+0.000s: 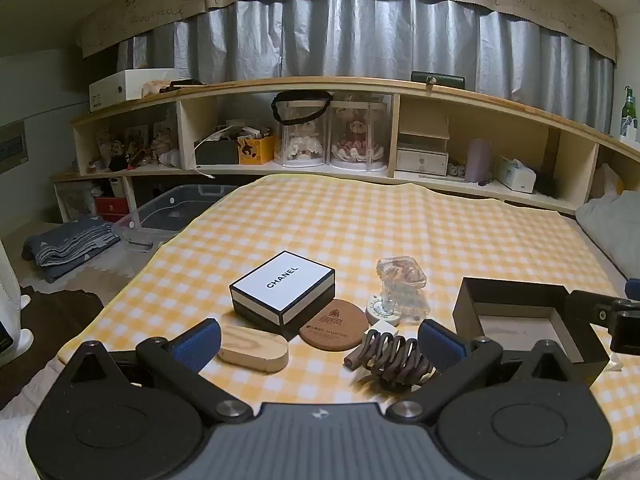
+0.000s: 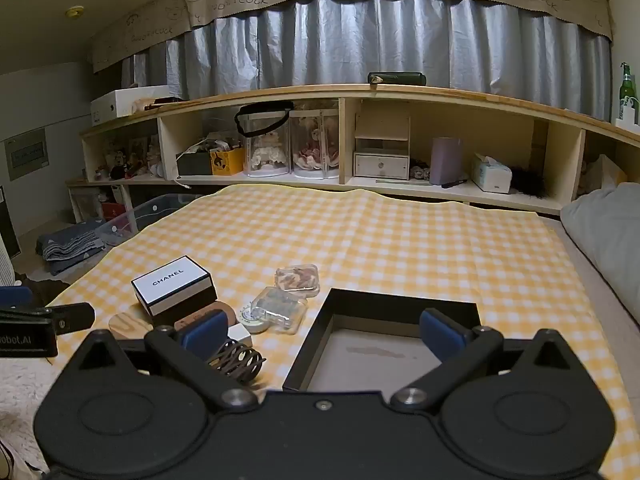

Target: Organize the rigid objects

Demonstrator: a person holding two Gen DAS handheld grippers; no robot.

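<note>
On the yellow checked cloth [image 1: 360, 220] lies a cluster of small items. A white-lidded black Chanel box [image 1: 282, 288] sits behind a wooden oval block [image 1: 254, 348] and a round cork coaster [image 1: 334, 325]. A brown spiral clip [image 1: 394, 356], a small white round dial [image 1: 384, 314] and a clear plastic case [image 1: 402, 276] lie further right. An open black box [image 2: 400, 300] with nothing inside stands on the right. My left gripper [image 1: 320, 344] hovers open just short of the block and the clip. My right gripper [image 2: 322, 332] is open over the black box's near side.
A long wooden shelf [image 2: 360, 92] full of dolls, boxes and tissues runs along the back under grey curtains. A grey pillow [image 2: 604, 224] lies at the right edge. On the floor to the left are a clear plastic bin [image 1: 176, 212] and a folded blanket [image 1: 68, 244].
</note>
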